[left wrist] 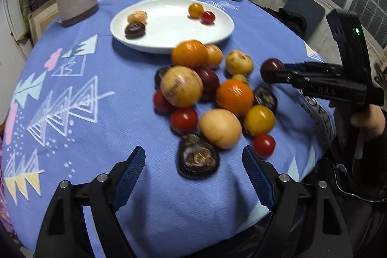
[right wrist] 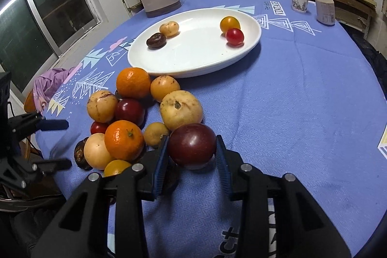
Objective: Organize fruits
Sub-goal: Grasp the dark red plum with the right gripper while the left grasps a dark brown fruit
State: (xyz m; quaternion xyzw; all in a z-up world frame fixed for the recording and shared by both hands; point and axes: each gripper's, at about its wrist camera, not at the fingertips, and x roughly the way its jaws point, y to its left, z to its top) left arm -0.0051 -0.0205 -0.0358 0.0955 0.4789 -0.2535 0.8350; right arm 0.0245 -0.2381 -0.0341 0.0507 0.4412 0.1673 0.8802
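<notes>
Four small fruits already sit on our white plate (right wrist: pixel 193 64) at upper centre. Our right tongs (right wrist: pixel 192 149) clamp a dark red plum (right wrist: pixel 192 145) at lower centre, beside the fruit pile (right wrist: pixel 135 117) on the blue surface (right wrist: pixel 290 113). Our left tongs (left wrist: pixel 193 161) gape wide, holding nothing, low over the pile.

**Q:** what do your claws actually look like?

**Me:** Both are matte black plastic. My left claw (left wrist: pixel 193 158) has blue ridged pads on its fingers (left wrist: pixel 129 175) and silver round screws at the joints. My right claw (right wrist: pixel 192 151) is built the same, blue pads and silver screws.

**Q:** any markings?

**Me:** The right one's body has a small green light, and I'm wearing a dark sleeve (left wrist: pixel 372 156).
</notes>
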